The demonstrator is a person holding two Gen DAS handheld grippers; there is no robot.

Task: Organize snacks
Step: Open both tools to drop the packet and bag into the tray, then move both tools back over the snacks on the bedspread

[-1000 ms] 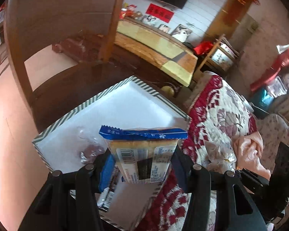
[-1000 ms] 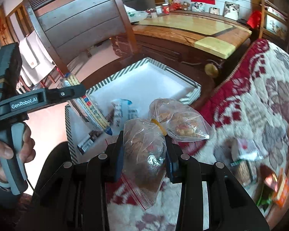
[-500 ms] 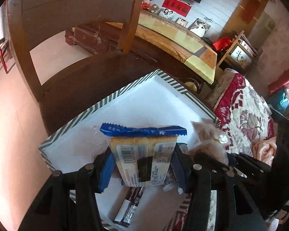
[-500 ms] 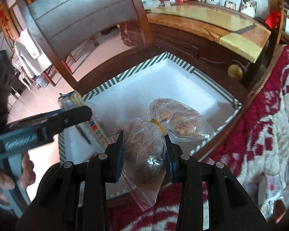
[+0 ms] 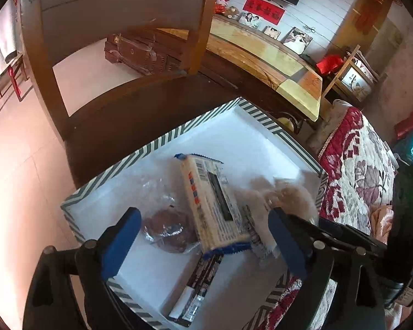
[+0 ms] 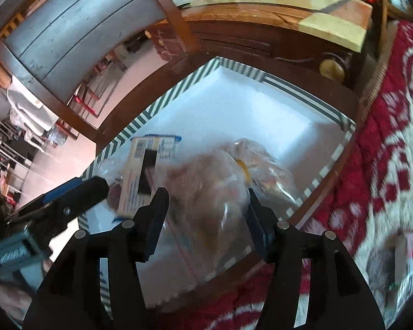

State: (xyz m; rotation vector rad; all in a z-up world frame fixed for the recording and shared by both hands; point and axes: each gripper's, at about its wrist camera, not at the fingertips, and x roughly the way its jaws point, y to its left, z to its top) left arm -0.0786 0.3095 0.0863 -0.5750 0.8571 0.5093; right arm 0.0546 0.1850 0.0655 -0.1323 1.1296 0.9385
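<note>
both tools are hanging over a white box [image 5: 250,137] with a green-striped rim, which is sitting on a dark wooden chair seat [image 5: 118,126] in the middle of each view.

in the left wrist view, the left tool [image 5: 203,243] is standing wide and its jaws are opening. its blue pads [image 5: 121,236] are touching nothing. the yellow biscuit packet [image 5: 210,202] with blue sealed ends is lying slantwise inside the box, just above the gap between the fingers and clear of both. to the packet's left a clear wrapper with a dark round snack [image 5: 166,228] is lying on the box floor, and a dark narrow packet [image 5: 198,288] is lying below it near the lower rim.

in the right wrist view, the right tool [image 6: 208,221] is at a middling width and its jaws are opening. the clear bag of brown snacks [image 6: 220,189], tied with a yellow band, is blurred and sitting between the fingers over the box's lower right part. whether the pads are pressing on it is not clear. the biscuit packet is showing at centre left there, beside the left tool's finger. a red and white quilt [image 6: 385,151] is filling the right side.
</note>
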